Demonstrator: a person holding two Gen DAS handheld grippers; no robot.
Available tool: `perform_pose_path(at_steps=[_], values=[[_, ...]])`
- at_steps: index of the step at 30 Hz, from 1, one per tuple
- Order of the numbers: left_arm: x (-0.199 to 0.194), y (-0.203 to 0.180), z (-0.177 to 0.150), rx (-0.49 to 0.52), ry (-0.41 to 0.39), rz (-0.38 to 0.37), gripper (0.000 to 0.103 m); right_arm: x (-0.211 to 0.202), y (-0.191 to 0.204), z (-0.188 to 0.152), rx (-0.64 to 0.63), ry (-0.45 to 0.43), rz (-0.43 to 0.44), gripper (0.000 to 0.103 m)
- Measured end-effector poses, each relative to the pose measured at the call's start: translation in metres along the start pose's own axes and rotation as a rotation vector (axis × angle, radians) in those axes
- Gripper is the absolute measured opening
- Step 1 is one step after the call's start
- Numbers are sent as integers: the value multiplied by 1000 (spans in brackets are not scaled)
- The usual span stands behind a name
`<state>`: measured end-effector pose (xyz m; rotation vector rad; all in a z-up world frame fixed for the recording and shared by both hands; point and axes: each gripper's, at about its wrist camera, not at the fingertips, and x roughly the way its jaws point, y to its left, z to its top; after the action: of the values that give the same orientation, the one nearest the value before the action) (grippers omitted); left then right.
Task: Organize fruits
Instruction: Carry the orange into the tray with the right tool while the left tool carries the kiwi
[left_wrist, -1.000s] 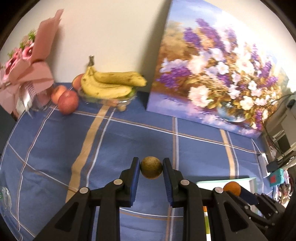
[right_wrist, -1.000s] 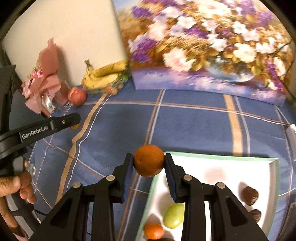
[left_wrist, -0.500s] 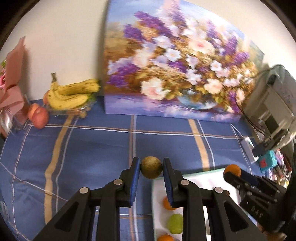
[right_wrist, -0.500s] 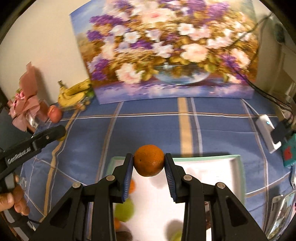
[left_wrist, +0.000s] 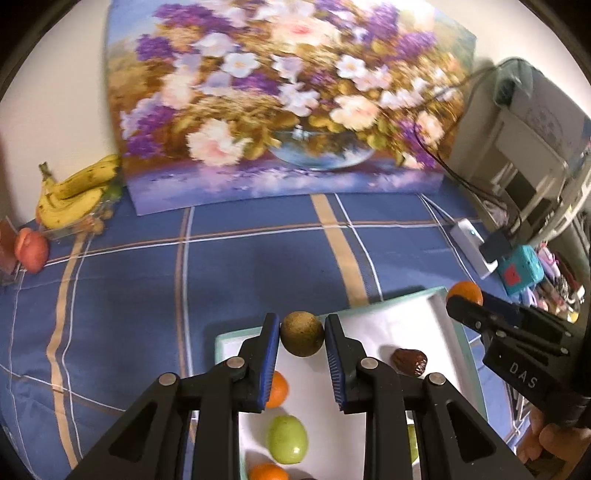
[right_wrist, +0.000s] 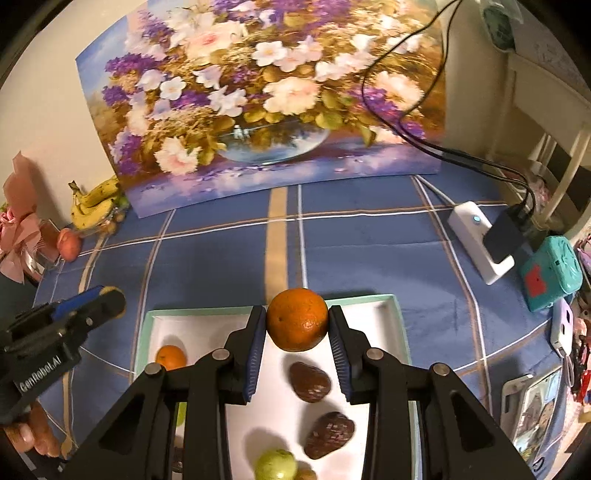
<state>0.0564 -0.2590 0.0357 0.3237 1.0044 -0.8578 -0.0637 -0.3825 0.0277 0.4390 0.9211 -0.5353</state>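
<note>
"DAS" stands in pale letters on the black body of the right gripper (left_wrist: 464, 298), at the right edge of the left wrist view. "GenRobot.AI" stands on the left gripper (right_wrist: 110, 297), at the lower left of the right wrist view.

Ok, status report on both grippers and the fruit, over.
Left gripper shut on round brownish-green fruit. Right gripper shut on round orange. Both over white rectangular tray. Fruits already lie on it; bare patches remain, nothing blocking.
</note>
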Motion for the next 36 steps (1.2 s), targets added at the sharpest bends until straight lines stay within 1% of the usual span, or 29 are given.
perform_pose_path(at_steps=[4,12,22,30,36], values=[[9,-11,-3,21,13,4,27,1,-10,-1,8,11,-15,36],[23,-18,-7,28,37,24,27,2,-25,-3,23,19,-6,36],[36,-22,-11,34,62,32,27,14,-32,-8,27,46,-14,36],[45,-17,-13,22,80,43,27,32,-31,-15,22,93,-23,36],[54,-13,-16,12,101,57,27,51,-32,-23,19,145,-37,36]])
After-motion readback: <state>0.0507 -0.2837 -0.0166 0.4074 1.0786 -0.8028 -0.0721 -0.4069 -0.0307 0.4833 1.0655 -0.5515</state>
